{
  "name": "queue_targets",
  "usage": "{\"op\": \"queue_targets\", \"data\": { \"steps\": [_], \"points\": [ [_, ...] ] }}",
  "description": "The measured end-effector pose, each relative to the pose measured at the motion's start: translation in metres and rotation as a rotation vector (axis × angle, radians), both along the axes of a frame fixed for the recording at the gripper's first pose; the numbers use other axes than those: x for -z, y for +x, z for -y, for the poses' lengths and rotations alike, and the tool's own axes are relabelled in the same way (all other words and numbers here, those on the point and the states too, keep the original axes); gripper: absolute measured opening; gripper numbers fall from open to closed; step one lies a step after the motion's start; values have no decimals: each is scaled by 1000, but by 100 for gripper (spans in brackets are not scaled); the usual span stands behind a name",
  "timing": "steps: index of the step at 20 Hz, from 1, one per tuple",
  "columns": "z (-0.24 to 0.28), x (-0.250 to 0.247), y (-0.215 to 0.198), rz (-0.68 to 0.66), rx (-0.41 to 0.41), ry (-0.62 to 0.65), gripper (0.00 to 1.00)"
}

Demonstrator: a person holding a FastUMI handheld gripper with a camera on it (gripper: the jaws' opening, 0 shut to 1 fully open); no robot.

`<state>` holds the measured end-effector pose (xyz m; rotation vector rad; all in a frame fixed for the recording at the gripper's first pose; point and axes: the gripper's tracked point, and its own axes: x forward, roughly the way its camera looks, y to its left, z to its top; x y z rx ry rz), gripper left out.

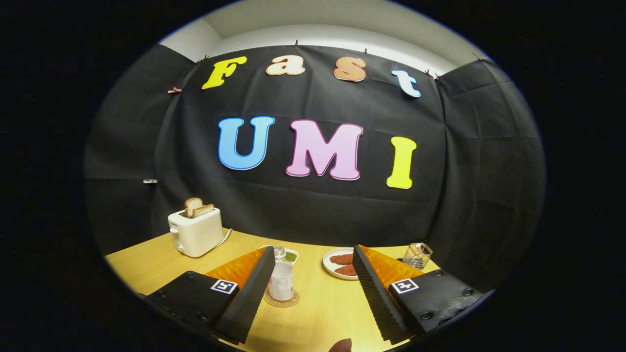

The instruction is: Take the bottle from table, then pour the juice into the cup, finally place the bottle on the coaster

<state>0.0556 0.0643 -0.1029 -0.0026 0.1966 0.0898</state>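
- Already my hand-held gripper (308,288) is released, fingers spread wide with nothing between the pads.
- I see the bottle (281,279) upright on the coaster (282,299), just ahead of the left finger: judging by that, the placing step looks done.
- Beyond the right finger stands a clear glass cup (417,255); a plate (341,264) sits between.
- A toaster (195,232) is far left on the counter (323,308).
- Bottle label is too small to read.

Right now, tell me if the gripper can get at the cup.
Probably yes. The gripper is open, and the cup stands beyond its right finger, with bare table ahead; it would need to swing right past the plate.
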Motion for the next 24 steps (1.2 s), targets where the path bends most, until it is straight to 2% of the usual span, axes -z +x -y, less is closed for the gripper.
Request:
{"op": "queue_targets", "data": {
  "steps": [9, 24],
  "points": [
    [45, -43, -10, 39, 105, -66, 97],
    [61, -38, -6, 28, 116, -82, 97]
  ]
}}
